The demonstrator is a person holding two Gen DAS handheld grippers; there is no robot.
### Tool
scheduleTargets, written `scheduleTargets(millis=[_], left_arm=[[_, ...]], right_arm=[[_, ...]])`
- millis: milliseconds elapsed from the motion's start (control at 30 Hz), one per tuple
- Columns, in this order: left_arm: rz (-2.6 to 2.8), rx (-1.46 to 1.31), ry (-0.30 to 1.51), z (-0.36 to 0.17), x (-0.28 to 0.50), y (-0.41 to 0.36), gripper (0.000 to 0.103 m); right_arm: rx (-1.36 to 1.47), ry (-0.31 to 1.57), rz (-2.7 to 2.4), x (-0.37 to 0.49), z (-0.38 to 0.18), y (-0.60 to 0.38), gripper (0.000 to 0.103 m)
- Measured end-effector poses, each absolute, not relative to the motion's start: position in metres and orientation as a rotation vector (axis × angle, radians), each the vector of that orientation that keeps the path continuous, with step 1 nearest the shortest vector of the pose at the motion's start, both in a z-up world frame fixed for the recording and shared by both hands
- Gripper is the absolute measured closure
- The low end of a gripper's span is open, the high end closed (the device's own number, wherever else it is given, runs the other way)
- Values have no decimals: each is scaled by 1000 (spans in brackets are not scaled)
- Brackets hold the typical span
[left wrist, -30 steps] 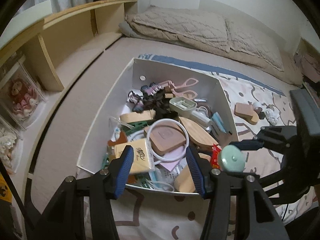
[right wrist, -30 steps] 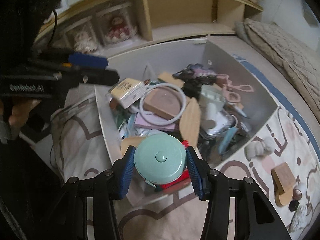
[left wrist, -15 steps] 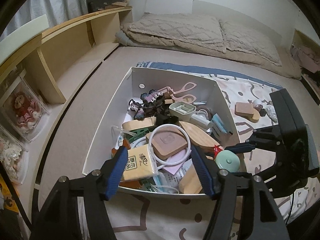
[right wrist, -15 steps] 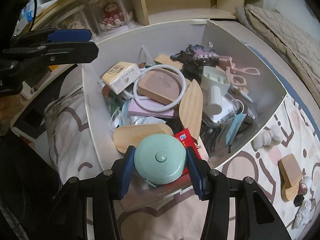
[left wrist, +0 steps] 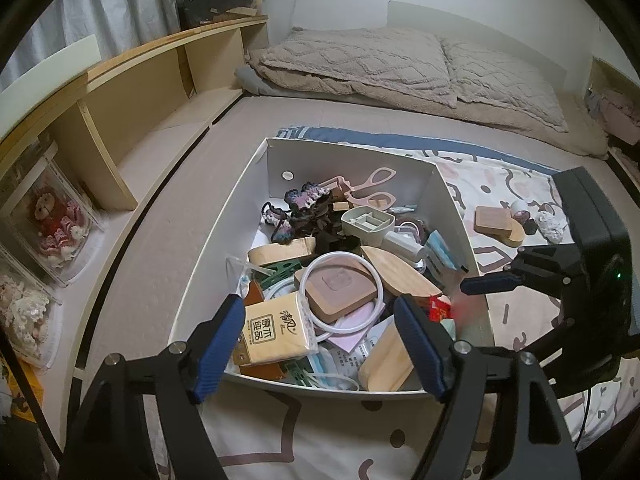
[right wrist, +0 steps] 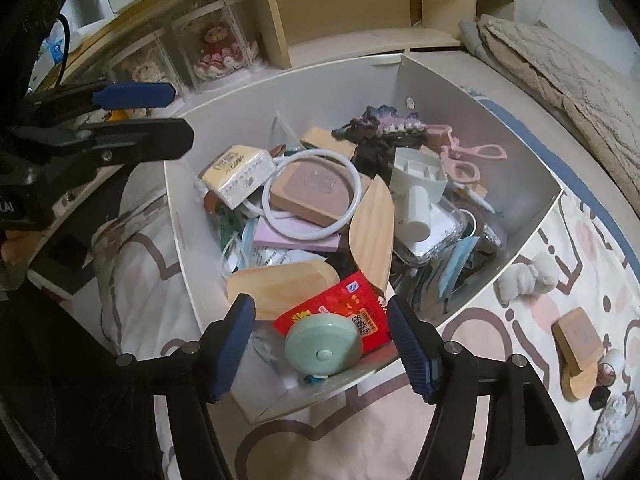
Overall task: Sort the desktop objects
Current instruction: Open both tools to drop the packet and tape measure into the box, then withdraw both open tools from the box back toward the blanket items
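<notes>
step in hand: letting go. my right gripper (right wrist: 320,340) hangs over the near corner of the white box (right wrist: 480,92), and its jaws are opening. the mint round case (right wrist: 323,343) lies between the pads with a gap on each side, so i judge it released into the box.
where the case is: inside the box at the near corner, resting partly on the red snack packet (right wrist: 344,312), just beside the pale wooden oval piece (right wrist: 280,284).
right gripper: spread wide, nothing pressed between the pads.
left gripper: my left gripper (left wrist: 320,344) hovers over the opposite near edge of the box, jaws opening too, and empty. the tissue pack (left wrist: 276,328) and the white ring (left wrist: 340,292) show between its fingers but lie lower, in the pile, untouched.
box: crowded. wooden blocks, pink scissors (left wrist: 368,188), a dark crocheted piece (left wrist: 304,204), face masks, all heaped together.
left to sort: on the patterned sheet (right wrist: 540,248) outside the box, a wooden block on a wooden base (right wrist: 580,344), small round bits beside it, and a pale lumpy thing (right wrist: 524,276) near the box wall.
next move calls for: lifting the right gripper clear of the case without nudging it, then swinging to the loose things on the sheet with the jaws wide enough for the block. that is my judgement.
risk: the case sits tilted on the slick packet and may slide.
</notes>
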State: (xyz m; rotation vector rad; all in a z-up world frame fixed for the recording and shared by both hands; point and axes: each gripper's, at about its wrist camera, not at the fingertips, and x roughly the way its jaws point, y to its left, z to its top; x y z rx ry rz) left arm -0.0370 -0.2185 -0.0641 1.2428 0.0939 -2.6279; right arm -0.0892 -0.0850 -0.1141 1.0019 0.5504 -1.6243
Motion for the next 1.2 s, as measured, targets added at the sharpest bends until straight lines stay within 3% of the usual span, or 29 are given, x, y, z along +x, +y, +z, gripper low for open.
scheduleTargets(millis=[267, 333, 400, 500, 600, 667, 767, 1200], left_arm=[[-2626, 1243, 82, -63, -38, -217, 26], [-2626, 1242, 83, -63, -38, -217, 26], [-2626, 1242, 81, -63, -38, -217, 26], [-2619, 1227, 68, -63, -39, -216, 25], [-2605, 1215, 55, -65, -39, -216, 13], [-2599, 1212, 49, -66, -40, -216, 12], [-2590, 1212, 52, -67, -41, -217, 8], [-2580, 1192, 38, -64, -42, -211, 8]], right_arm=[[891, 556, -1686, -85, -102, -82, 34], [880, 545, -1711, -87, -101, -82, 28], [876, 529, -1726, -89, -99, -81, 13], [867, 513, -1756, -92, -94, -79, 12], [870, 489, -1779, -97, -91, -76, 11], [864, 473, -1800, -99, -90, -74, 0], [852, 460, -1824, -103, -89, -71, 0], [867, 372, -1946, -121, -76, -46, 0]])
